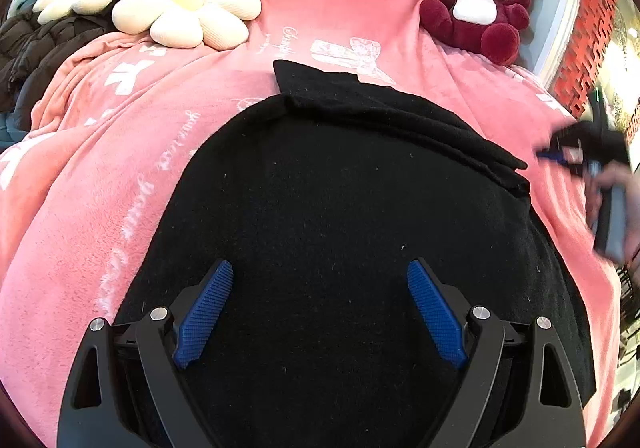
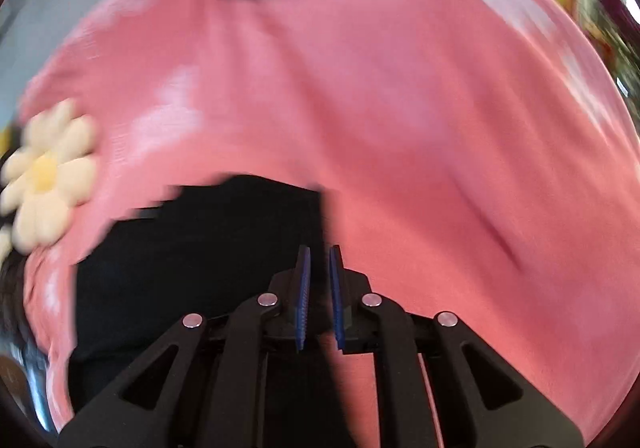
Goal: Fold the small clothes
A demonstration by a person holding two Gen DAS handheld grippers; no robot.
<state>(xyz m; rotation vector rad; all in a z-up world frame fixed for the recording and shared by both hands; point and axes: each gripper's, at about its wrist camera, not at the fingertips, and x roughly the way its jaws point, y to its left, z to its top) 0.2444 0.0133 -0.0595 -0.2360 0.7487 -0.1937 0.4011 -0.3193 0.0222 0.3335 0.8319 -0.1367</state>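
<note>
Left gripper (image 1: 320, 312) spread wide over black garment (image 1: 340, 208), partly folded on pink blanket (image 1: 80, 208); right gripper (image 2: 319, 288) nearly closed, gripping nothing, at garment's edge.

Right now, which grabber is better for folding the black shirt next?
Probably the left gripper. It is open right over the black garment. The right gripper is nearly closed at the garment's edge, mostly over the pink blanket, and blurred.
</note>
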